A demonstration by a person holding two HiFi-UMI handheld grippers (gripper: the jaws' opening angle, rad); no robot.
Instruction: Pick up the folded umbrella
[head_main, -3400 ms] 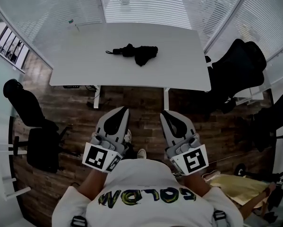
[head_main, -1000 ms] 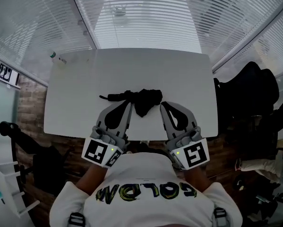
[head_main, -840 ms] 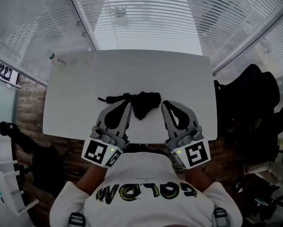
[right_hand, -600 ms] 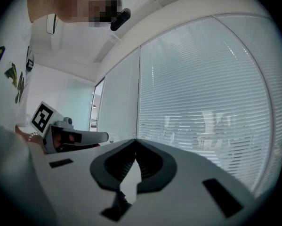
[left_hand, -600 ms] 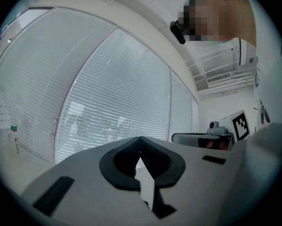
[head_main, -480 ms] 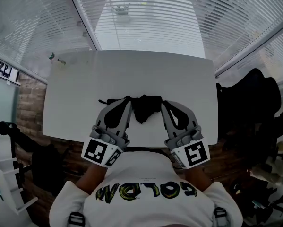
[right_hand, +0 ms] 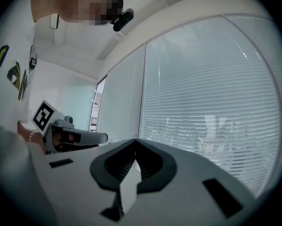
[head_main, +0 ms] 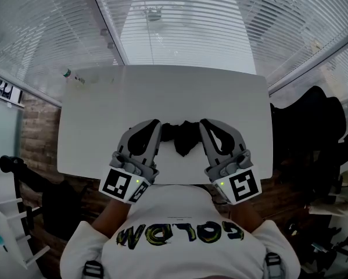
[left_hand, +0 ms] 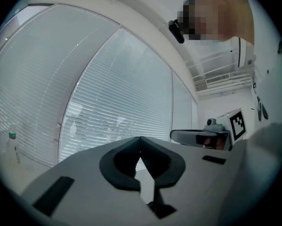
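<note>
On the head view, I see a white table (head_main: pixel 104 127) below me, in front of windows with blinds (head_main: pixel 179 34). The folded umbrella (head_main: pixel 182 137) is black and lies on the table, near the edge closest to me. It sits between my two tools. My left gripper (head_main: pixel 155 123) is over the umbrella's left end and hides it. My right gripper (head_main: pixel 203 122) is just beside its right end. I cannot tell if either one touches it. A small bottle (head_main: pixel 67 73) stands at the far left corner of the table, well apart from the umbrella. A black chair (head_main: pixel 313 115) is off to the right of the table.

On the left gripper view, the left gripper (left_hand: pixel 140 139) has its two jaws closed, with the tips pressed together and nothing between them. Past them I see the blinds (left_hand: pixel 122 93). The bottle (left_hand: pixel 11 143) is far to the left. The right gripper (left_hand: pixel 202 136) shows on the right side.

On the right gripper view, the right gripper (right_hand: pixel 135 142) is closed too, tips together and nothing held. The blinds (right_hand: pixel 211 102) fill the space ahead. The left gripper (right_hand: pixel 79 136) shows on the left side.
</note>
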